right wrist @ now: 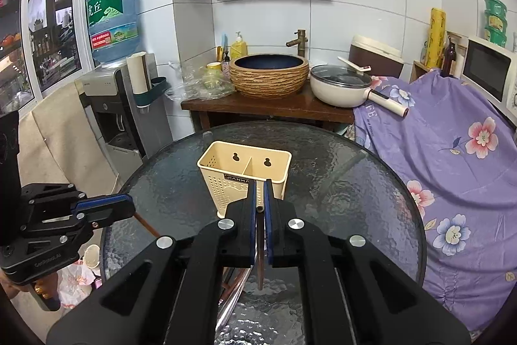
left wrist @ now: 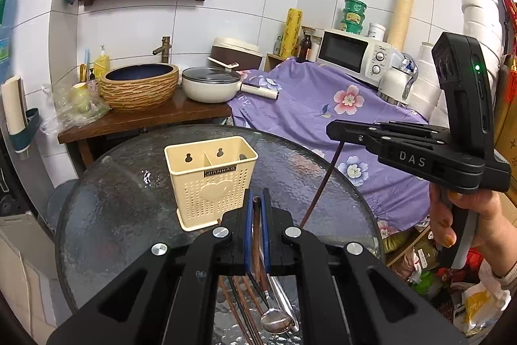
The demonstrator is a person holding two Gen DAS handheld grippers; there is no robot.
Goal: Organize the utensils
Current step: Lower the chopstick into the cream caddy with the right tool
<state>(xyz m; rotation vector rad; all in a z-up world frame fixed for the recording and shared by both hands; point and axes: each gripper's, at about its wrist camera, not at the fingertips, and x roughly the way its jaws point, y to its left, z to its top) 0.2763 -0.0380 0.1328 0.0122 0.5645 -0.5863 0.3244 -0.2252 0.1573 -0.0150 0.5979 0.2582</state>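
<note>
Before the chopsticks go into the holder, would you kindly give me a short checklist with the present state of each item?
1. Left tongs shut on a chopstick: ok.
2. Right tongs shut on the other chopstick: ok.
3. Holder upright on the glass table: ok.
4. Both holder compartments free of utensils: ok.
5. Tongs clear of each other: ok.
6. Chopstick tips poised above the holder's opening: not ok.

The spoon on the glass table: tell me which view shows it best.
The left wrist view. There the spoon lies on the glass table among chopsticks, its bowl visible below the left gripper. The right wrist view shows no spoon bowl, only a shiny handle that cannot be identified.
</note>
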